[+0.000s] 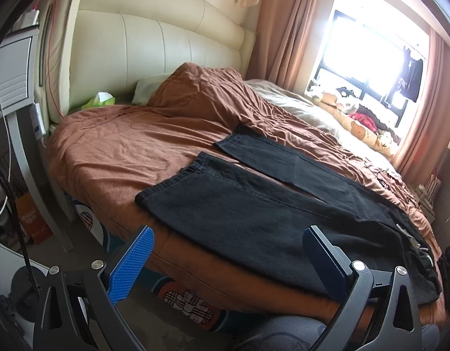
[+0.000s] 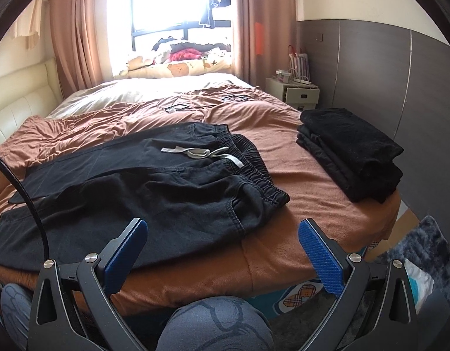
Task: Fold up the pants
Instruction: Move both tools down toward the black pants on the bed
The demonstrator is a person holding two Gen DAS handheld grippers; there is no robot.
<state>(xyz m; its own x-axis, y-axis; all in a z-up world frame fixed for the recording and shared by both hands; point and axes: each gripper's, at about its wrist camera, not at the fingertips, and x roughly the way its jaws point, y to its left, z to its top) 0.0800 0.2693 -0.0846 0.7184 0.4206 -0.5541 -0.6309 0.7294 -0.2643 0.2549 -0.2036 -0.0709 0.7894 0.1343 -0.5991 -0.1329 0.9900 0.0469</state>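
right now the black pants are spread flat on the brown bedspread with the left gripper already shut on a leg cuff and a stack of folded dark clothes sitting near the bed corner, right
Not quite. The left gripper is open and holds nothing; the left wrist view shows its blue-padded fingers spread apart, short of the cloth. The rest stands: the black pants lie spread on the brown bedspread, and the stack of folded dark clothes sits near the bed corner.

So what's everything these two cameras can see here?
pants: one, black, spread flat on the bed, white drawstring at the waistband
folded clothes: one stack, black, near the bed's corner
bedspread: one, rust-brown, rumpled, covering the bed
headboard: one, cream, padded
curtains: pinkish-brown, either side of the bright window
nightstand: one, pale, beside the bed
left gripper: open, blue pads, above the pant leg
right gripper: open, blue pads, near the waistband
person's knee: grey trousers, below the right gripper
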